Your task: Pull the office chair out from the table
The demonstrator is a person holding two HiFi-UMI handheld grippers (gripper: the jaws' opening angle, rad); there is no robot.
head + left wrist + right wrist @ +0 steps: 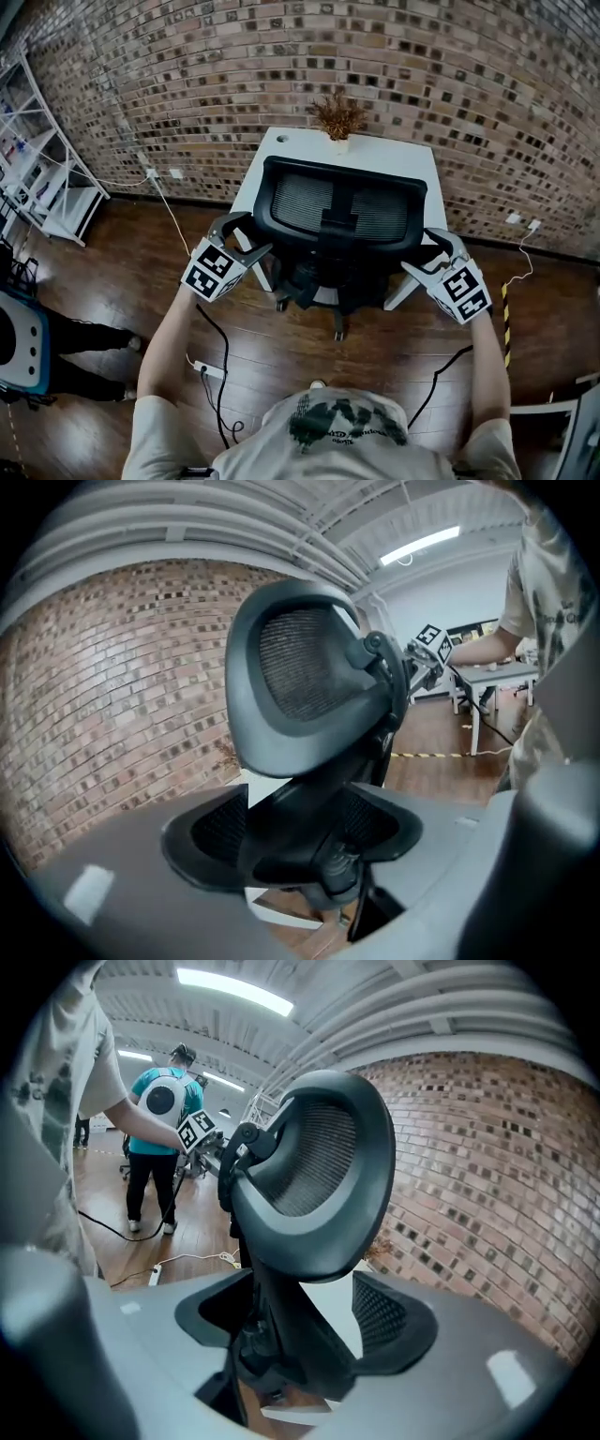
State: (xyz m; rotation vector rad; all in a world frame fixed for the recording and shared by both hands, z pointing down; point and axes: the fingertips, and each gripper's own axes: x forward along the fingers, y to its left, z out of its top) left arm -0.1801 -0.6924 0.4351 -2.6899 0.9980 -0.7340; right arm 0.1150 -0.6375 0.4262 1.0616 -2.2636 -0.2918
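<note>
A black mesh-backed office chair (342, 211) stands pushed in at a small white table (375, 150) against the brick wall. My left gripper (242, 242) hovers at the left edge of the chair back, jaws spread wide, pads off the frame. My right gripper (433, 253) is at the right edge, also open with nothing gripped. In the left gripper view the chair back (300, 667) rises beyond the left gripper (295, 832). The right gripper view shows the chair back (319, 1157) from the other side, above the right gripper (309, 1321).
A dried plant (337, 117) sits on the table's far edge. A white rack (42, 178) stands at the left wall, with a person (28, 347) nearby. A power strip (208, 368) and cables lie on the wooden floor. Yellow-black tape (507, 323) marks the right.
</note>
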